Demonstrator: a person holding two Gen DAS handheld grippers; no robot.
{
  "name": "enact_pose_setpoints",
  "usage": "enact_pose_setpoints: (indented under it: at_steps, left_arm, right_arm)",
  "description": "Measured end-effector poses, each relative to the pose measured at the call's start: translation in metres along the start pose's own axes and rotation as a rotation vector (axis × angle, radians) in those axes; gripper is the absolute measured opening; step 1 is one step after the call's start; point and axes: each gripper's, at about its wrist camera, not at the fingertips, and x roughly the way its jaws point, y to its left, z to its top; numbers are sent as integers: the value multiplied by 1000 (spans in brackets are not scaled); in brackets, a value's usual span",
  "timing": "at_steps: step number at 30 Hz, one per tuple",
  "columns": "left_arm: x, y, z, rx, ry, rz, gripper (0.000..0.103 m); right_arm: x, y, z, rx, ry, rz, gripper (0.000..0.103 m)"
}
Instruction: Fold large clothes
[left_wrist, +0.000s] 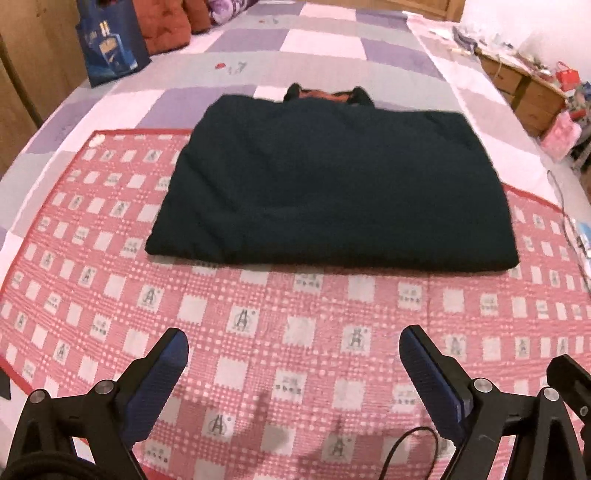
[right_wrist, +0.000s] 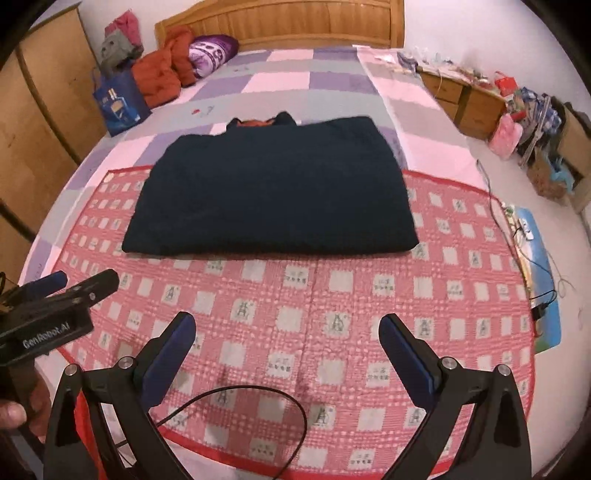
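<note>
A large dark navy garment (left_wrist: 332, 184) lies folded into a flat rectangle on the bed, its collar with an orange lining at the far edge. It also shows in the right wrist view (right_wrist: 273, 188). It rests partly on a pink checked mat (left_wrist: 295, 332). My left gripper (left_wrist: 293, 350) is open and empty, hovering over the mat in front of the garment's near edge. My right gripper (right_wrist: 288, 332) is open and empty, also over the mat and short of the garment. The left gripper shows at the left of the right wrist view (right_wrist: 83, 282).
The bed has a purple and pink checked sheet (right_wrist: 280, 81) and a wooden headboard (right_wrist: 280, 22). A blue bag (right_wrist: 120, 99), an orange coat (right_wrist: 162, 70) and a purple pillow (right_wrist: 212, 50) sit at the far left. A cluttered bedside cabinet (right_wrist: 465, 99) stands right. A black cable (right_wrist: 258, 391) loops near my right gripper.
</note>
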Motion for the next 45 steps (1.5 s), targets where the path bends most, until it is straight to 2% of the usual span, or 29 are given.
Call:
enact_pose_setpoints:
  at_steps: [4, 11, 17, 32, 45]
  left_arm:
    - [-20, -5, 2, 0, -13, -3, 96]
    - [-48, -13, 10, 23, -45, -5, 96]
    - [-59, -17, 16, 31, -50, -4, 96]
    - [-75, -18, 29, 40, -61, 18, 97]
    - [-74, -20, 31, 40, -54, 20, 97]
  right_arm:
    - [-18, -13, 3, 26, -4, 2, 102]
    - [-58, -12, 5, 10, -32, -19, 102]
    - [-76, -15, 10, 18, -46, -18, 102]
    - [-85, -21, 15, 20, -46, -15, 102]
    - [-87, -19, 19, 27, -37, -11, 102]
